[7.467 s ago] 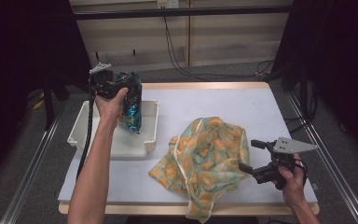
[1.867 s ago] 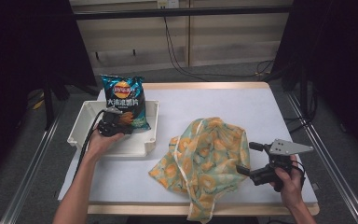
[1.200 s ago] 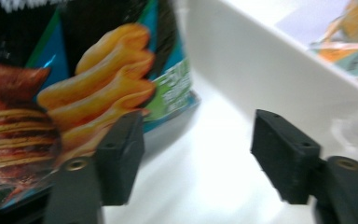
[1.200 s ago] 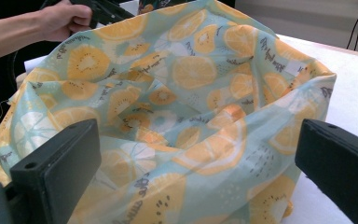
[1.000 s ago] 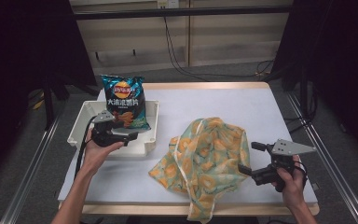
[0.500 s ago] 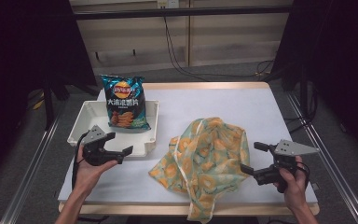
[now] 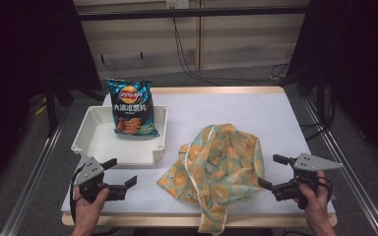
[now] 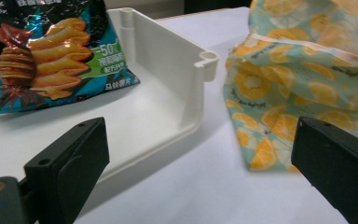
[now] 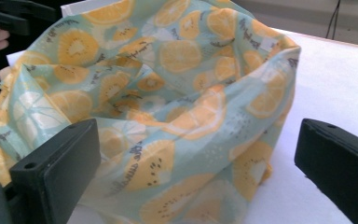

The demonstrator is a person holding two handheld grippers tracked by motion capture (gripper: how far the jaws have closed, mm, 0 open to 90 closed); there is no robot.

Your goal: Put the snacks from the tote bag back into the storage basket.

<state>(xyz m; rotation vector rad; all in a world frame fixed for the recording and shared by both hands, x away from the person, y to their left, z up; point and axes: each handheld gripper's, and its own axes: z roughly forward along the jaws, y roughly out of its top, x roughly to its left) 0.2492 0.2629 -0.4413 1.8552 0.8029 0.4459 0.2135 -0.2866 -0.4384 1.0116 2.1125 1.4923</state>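
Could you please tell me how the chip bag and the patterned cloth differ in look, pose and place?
The chip bag is glossy dark blue with printed chips; the cloth is soft pale green with orange slices. The bag stands propped in the white tray; the cloth lies crumpled on the table, one corner hanging over the near edge. Neither tool touches either.

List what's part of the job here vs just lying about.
In the job: chip bag, white tray holding it, orange-print cloth, left gripper and right gripper, both open and empty.
Lying about: cables on the floor behind the table.
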